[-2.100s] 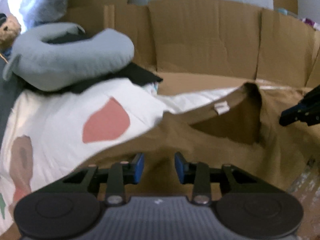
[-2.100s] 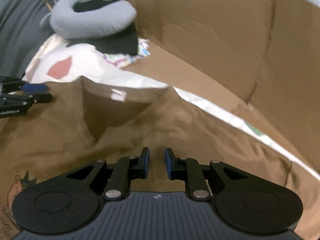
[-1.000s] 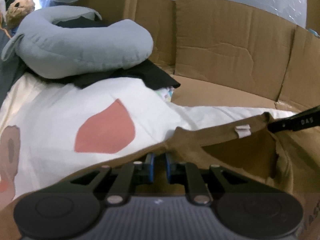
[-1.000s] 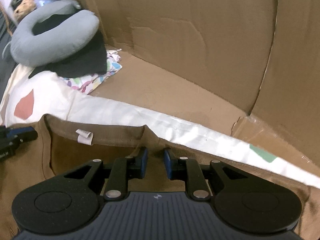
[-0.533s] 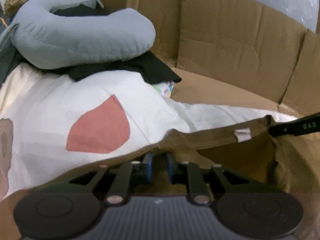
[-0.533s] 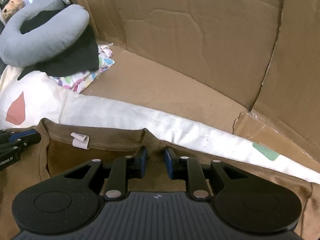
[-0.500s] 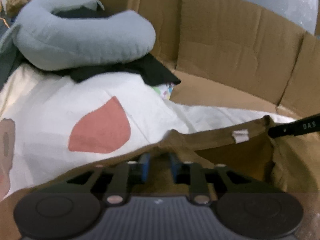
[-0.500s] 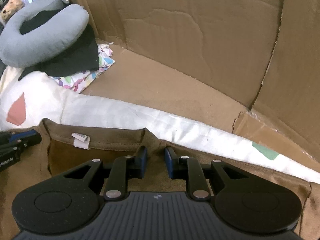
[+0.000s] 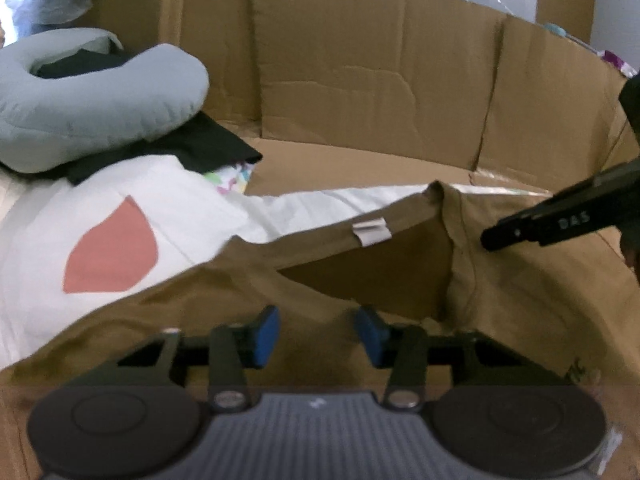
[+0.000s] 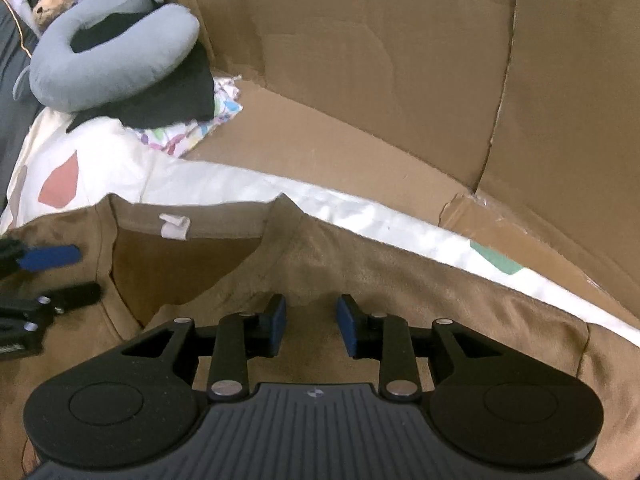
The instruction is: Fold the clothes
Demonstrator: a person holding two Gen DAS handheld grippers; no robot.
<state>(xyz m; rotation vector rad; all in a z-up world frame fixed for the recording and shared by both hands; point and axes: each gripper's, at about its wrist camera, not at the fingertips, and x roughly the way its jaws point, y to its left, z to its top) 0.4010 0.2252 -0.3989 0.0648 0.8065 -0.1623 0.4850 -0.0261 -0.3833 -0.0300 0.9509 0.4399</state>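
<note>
Left wrist view
Your left gripper (image 9: 316, 330): jaws spread apart, nothing between the blue pads.
Brown shirt (image 9: 520, 312): it lies flat under and ahead of your jaws, its fabric filling the gap below the pads; whether the pads touch the cloth you cannot tell.
Neckline: the open collar sits just beyond your jaws, slightly right, with the white tag (image 9: 372, 232) on its far edge.
Your right gripper (image 9: 560, 220): one dark finger reaches in from the right, its tip near the collar's right corner.
Surroundings: the white sheet (image 9: 160, 208) with a red patch lies under the shirt to the left; the grey neck pillow (image 9: 100, 108) rests on black cloth at far left; the cardboard wall (image 9: 380, 80) stands behind.

Right wrist view
Your right gripper (image 10: 310, 326): jaws parted and empty.
Brown shirt (image 10: 440, 300): spread beneath your jaws, the shoulder seam running off to the right.
Neckline: it opens ahead and left of your jaws, the white tag (image 10: 174, 226) on its back edge.
Your left gripper (image 10: 52, 276): its fingers stand apart at the left edge, over the shirt beside the collar.
Surroundings: the white sheet (image 10: 360, 216) borders the shirt's far edge; the grey neck pillow (image 10: 108, 68) lies top left.
</note>
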